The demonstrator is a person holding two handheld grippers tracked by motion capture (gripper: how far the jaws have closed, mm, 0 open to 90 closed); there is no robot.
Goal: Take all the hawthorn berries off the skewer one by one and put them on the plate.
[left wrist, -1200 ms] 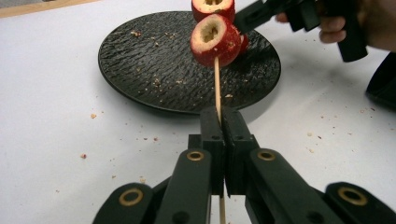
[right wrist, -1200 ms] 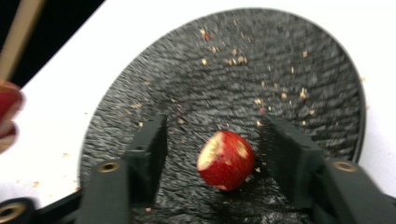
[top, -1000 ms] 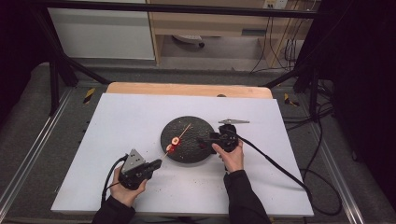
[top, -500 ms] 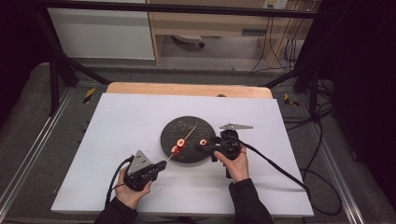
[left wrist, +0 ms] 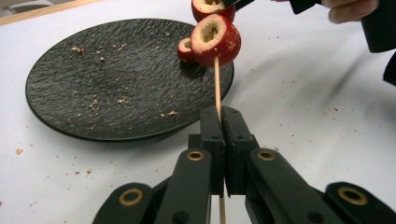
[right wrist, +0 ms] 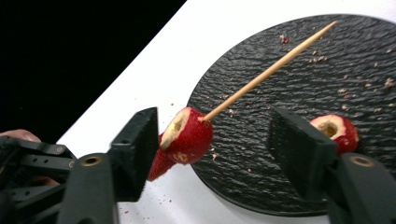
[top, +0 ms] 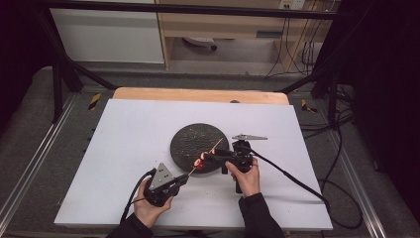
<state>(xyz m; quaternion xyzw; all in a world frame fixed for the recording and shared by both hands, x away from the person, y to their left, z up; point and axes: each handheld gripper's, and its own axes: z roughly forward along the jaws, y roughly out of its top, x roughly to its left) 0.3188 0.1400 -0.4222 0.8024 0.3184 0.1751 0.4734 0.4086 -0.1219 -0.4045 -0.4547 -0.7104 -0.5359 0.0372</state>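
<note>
The left gripper (left wrist: 223, 116) clamps a wooden skewer (left wrist: 216, 81) by its lower end. Its shaft runs up and away over the black plate (left wrist: 93, 79), two hawthorn pieces (right wrist: 187, 135) threaded on. The right gripper (right wrist: 212, 133) straddles them, jaws apart.

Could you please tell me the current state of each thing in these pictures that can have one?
Left tool: shut on the skewer.
Right tool: open, jaws either side of the skewered fruit.
Skewer: held slanting over the plate, two fruit pieces threaded on it.
Skewered fruit: cored, pierced through.
Loose fruit piece: cored, lying on the plate.
Plate: flat on the table, scattered with crumbs.
</note>
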